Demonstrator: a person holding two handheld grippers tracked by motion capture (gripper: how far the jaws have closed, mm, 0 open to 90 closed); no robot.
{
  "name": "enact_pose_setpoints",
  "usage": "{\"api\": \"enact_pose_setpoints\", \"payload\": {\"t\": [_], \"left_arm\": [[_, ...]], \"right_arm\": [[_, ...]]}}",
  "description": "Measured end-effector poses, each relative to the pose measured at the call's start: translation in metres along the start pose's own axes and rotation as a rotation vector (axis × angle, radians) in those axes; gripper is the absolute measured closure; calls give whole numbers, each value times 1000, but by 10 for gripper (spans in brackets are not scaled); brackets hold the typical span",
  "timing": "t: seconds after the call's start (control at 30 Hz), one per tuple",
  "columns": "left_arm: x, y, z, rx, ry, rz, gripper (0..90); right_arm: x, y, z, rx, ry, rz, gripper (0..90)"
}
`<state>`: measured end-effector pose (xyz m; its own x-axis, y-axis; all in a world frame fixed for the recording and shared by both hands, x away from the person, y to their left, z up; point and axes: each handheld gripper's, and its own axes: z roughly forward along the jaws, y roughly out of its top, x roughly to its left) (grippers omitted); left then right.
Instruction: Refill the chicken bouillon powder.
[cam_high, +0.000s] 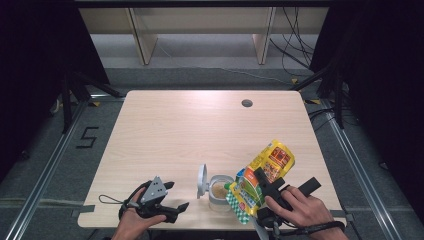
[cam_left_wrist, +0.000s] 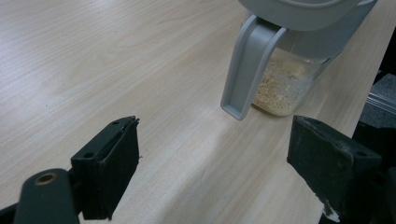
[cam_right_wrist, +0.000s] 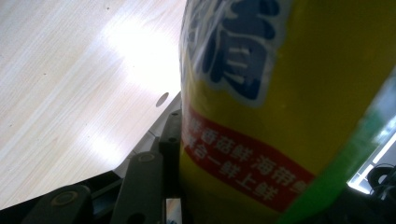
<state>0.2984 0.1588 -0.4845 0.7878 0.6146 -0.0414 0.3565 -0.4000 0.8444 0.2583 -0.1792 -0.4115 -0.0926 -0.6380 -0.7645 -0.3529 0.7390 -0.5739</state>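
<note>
The right gripper (cam_high: 260, 186) is clamped on a yellow seasoning bag (cam_high: 262, 175), tipped with its mouth down toward ten o'clock over the open clear container (cam_high: 220, 192), evidently to pour into the tan granules already inside. The container sits near the table's (cam_high: 200, 125) front edge with its grey lid (cam_high: 202, 181) flipped back at nine o'clock. The left gripper (cam_high: 172, 200), jaws spread wide and empty, waits at the container's eight o'clock, probably ready to steady it.
</note>
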Motion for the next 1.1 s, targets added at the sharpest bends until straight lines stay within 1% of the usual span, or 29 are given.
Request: {"api": "enact_pose_setpoints", "payload": {"t": [0.03, 0.07, 0.1, 0.13, 0.17, 0.2, 0.23, 0.33, 0.4, 0.47, 0.5, 0.63, 0.7, 1.03, 1.07, 1.1], "left_arm": [[2, 0, -2, 27, 7, 25, 159], [1, 0, -1, 25, 7, 15, 159], [-1, 0, 0, 12, 3, -18, 159], [-1, 0, 0, 9, 4, -20, 160], [-1, 0, 0, 9, 3, -20, 159], [-1, 0, 0, 2, 1, -26, 160], [-1, 0, 0, 8, 2, -20, 159], [-2, 0, 0, 2, 7, -26, 159], [-2, 0, 0, 2, 3, -29, 160], [-2, 0, 0, 1, 8, -27, 159], [-1, 0, 0, 0, 3, -26, 160], [-2, 0, 0, 3, 7, -27, 159], [-2, 0, 0, 0, 8, -24, 159], [-1, 0, 0, 1, 2, -27, 160], [-1, 0, 0, 8, 2, -19, 160], [-2, 0, 0, 0, 2, -27, 160]], "right_arm": [[0, 0, 0, -1, 0, 0, 620], [0, 0, 0, 3, -12, -1, 620], [0, 0, 0, 1, -5, 0, 620], [0, 0, 0, 0, 1, 0, 620], [0, 0, 0, 2, -12, -1, 620], [0, 0, 0, 2, -13, -3, 620], [0, 0, 0, 3, -11, -2, 620], [0, 0, 0, 2, -11, -1, 620], [0, 0, 0, 2, -12, -2, 620], [0, 0, 0, -2, -1, -1, 620], [0, 0, 0, -2, 1, 1, 620], [0, 0, 0, -6, 6, 2, 620], [0, 0, -1, 4, -12, -6, 620], [0, 1, -1, -1, -23, -15, 620], [0, 1, -1, 0, -22, -15, 620], [-1, 1, -1, -4, -6, -11, 621]]}}
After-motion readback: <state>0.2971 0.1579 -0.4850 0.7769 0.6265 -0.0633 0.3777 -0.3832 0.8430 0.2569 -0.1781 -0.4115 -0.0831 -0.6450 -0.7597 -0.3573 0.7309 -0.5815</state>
